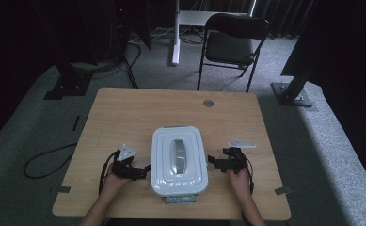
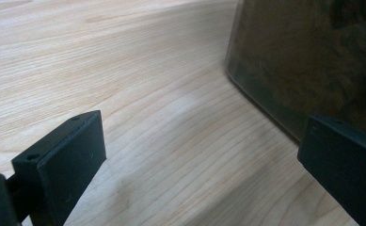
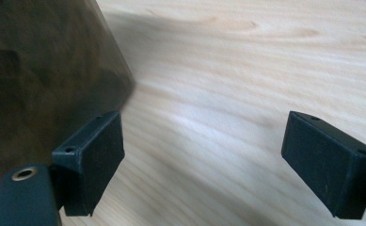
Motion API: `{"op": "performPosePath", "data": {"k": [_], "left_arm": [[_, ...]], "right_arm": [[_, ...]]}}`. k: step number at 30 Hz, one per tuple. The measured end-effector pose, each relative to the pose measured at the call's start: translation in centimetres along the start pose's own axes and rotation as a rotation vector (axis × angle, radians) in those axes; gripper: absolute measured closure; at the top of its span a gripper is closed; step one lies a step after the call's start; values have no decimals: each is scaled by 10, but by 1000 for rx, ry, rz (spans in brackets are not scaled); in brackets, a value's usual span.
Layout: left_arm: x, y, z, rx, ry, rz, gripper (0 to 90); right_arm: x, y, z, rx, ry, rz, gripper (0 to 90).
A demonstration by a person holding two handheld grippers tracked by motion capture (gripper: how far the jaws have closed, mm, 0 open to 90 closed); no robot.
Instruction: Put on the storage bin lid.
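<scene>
A white lidded container [image 1: 179,160] is sitting near the front of the wooden counter [image 1: 124,113], its long axis running away from the person. The left gripper [image 1: 146,169] and right gripper [image 1: 210,160] are flanking its sides, fingers spread wide and gripping nothing.

Your bench [image 1: 124,113] is pale, matt wood-grain laminate. The container's lid [image 1: 178,160] looks like glossy white plastic, its wall [image 2: 312,56] smoky and translucent. Both grippers' jaws are matt black plastic.
</scene>
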State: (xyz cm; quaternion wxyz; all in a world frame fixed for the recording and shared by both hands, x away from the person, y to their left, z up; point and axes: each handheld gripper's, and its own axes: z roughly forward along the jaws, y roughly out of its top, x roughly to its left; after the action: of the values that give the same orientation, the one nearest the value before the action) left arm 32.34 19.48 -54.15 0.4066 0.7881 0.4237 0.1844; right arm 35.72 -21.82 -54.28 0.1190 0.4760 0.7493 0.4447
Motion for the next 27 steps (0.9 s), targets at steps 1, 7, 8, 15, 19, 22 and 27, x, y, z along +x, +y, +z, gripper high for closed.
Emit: {"op": "performPosePath", "data": {"k": [1,7,8,15,19,22,27], "left_arm": [[0,0,-1,0,1,1,22],[0,-2,-4,-18,-17,1,22],[0,-2,-4,-13,-11,5,21],[5,-12,-15,-17,-3,3,22],[10,-18,-23,-15,12,-1,21],[14,-22,-26,-18,10,-9,22],[22,-30,-36,-18,33,-26,22]], "right_arm": [[-1,-3,-1,2,-8,-9,128],[0,-12,-4,12,-36,-32,128],[1,-13,-4,12,-27,-35,128],[3,-21,-13,-8,-83,-64,124],[-2,-27,-21,-21,-108,-60,124],[-3,-30,-25,-26,-129,-61,124],[-6,-38,-34,-9,-195,-69,124]]}}
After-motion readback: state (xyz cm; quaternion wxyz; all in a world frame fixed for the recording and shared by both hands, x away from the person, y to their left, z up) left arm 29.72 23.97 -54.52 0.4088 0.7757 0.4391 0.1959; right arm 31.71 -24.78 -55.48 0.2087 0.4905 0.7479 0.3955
